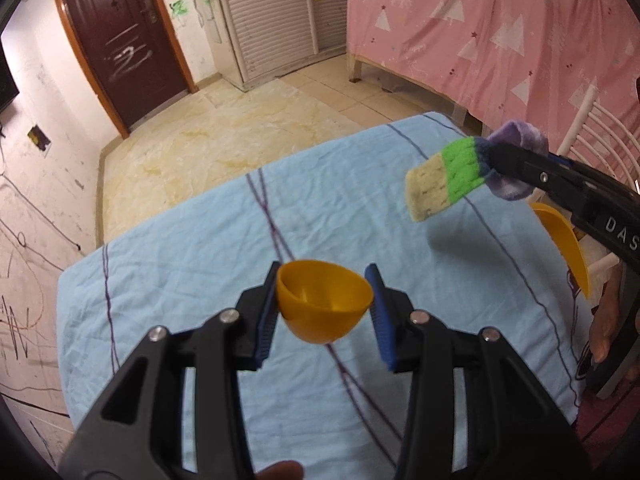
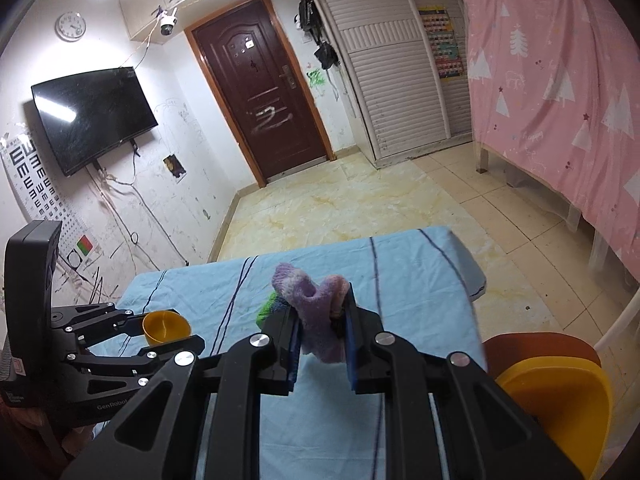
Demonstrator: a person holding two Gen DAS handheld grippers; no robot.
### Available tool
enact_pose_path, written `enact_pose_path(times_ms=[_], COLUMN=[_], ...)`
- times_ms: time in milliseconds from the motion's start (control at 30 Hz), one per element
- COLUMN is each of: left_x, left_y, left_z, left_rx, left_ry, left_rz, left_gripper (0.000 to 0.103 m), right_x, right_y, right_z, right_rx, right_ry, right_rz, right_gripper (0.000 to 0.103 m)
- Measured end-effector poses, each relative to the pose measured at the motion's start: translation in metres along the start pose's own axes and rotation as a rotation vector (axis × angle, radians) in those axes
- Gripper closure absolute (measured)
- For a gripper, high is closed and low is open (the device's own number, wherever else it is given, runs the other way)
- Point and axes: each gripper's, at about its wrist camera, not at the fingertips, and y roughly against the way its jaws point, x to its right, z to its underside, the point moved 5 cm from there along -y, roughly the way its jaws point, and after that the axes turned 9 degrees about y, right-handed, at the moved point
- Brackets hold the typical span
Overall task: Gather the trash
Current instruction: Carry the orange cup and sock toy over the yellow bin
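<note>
The left hand-held gripper (image 1: 326,304) has its blue pads clamped on a small orange bowl (image 1: 325,300), held in the air above the tabletop (image 1: 180,280), which is covered by a light blue cloth with dark stripes. The bowl's open mouth faces the far side of the room and nothing lies inside it.

The right hand-held gripper (image 2: 322,332) is pressed together on a sock (image 2: 316,312) — fuzzy purple at the pinched end, then a green band and a pale cream end that sticks out to the left, clear of the cloth. From the right wrist view only the purple bunch and a sliver of green show; the rest is hidden behind the fingers.

A larger yellow bin (image 2: 560,396) sits at the near right, off the tabletop's edge. Its rim is partly cut off by the right hand-held gripper and the picture's border, and its inside cannot be made out. A reddish-brown object (image 2: 540,346) behind it is mostly hidden — what it is I cannot tell.
</note>
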Motion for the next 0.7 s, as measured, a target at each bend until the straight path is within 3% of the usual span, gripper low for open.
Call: enact_pose_path(times_ms=[533, 700], left_x=[0.111, 0.150], left_y=[-0.003, -0.003], left_z=[-0.010, -0.013], left_rx=[0.019, 0.023], left_ry=[-0.157, -0.188], left_rz=[0.055, 0.096], left_gripper=[0.064, 0.064], right_x=[0.079, 0.117], right_y=[0.066, 0.086], right_z=[0.025, 0.043], right_rx=[0.071, 0.074], right_ry=[-0.111, -0.161], right_rz=[0.110, 0.181], right_gripper=[0.092, 0.092])
